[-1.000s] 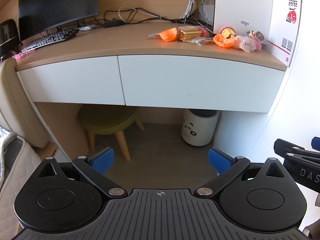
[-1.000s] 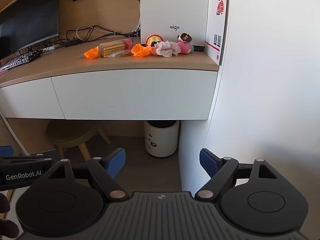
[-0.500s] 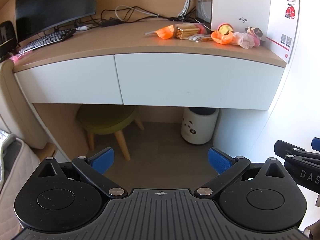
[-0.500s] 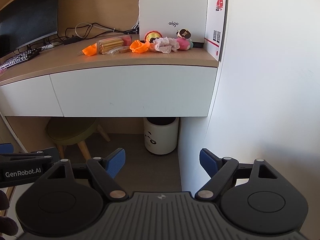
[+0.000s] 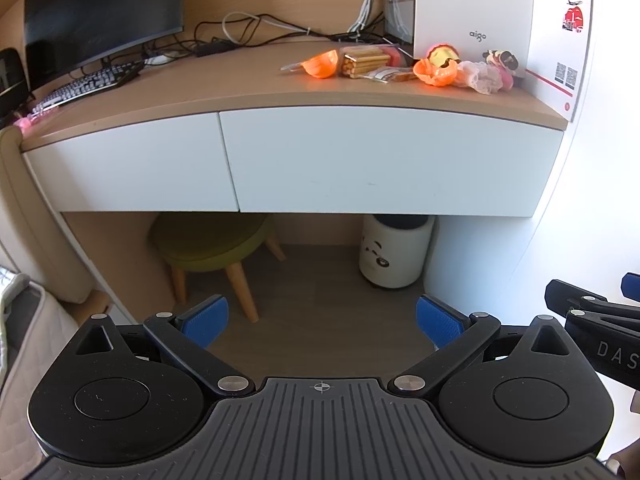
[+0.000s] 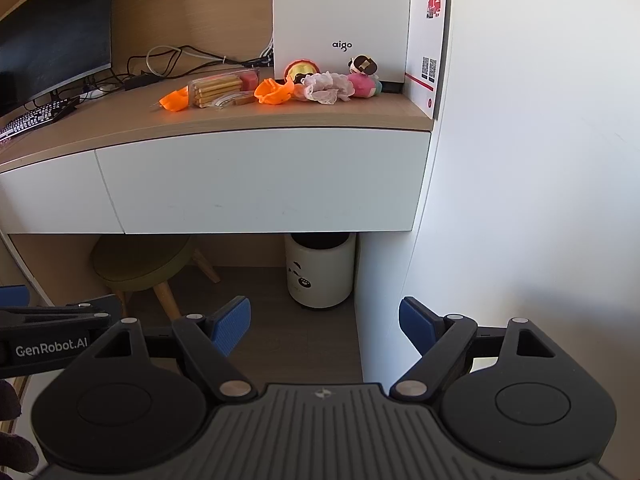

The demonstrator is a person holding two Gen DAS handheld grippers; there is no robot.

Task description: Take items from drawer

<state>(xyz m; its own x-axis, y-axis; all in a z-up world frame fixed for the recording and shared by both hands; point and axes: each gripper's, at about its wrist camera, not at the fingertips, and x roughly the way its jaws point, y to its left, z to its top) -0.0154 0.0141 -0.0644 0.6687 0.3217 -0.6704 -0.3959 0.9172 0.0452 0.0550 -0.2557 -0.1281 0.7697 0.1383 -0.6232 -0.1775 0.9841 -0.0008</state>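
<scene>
Both the left gripper (image 5: 322,322) and right gripper (image 6: 324,322) hang with fingers apart, empty. The wide white handleless drawer (image 6: 260,180) at twelve o'clock under the wooden bench (image 6: 100,124) sits closed; fingers may slip off its smooth front.

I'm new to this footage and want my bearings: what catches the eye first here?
The bright orange shells and other small items clustered on the desktop's right end, in front of the white box. Below them, the two white drawers are both shut. In the foreground the left gripper and right gripper hover open and empty, back from the desk.
</scene>
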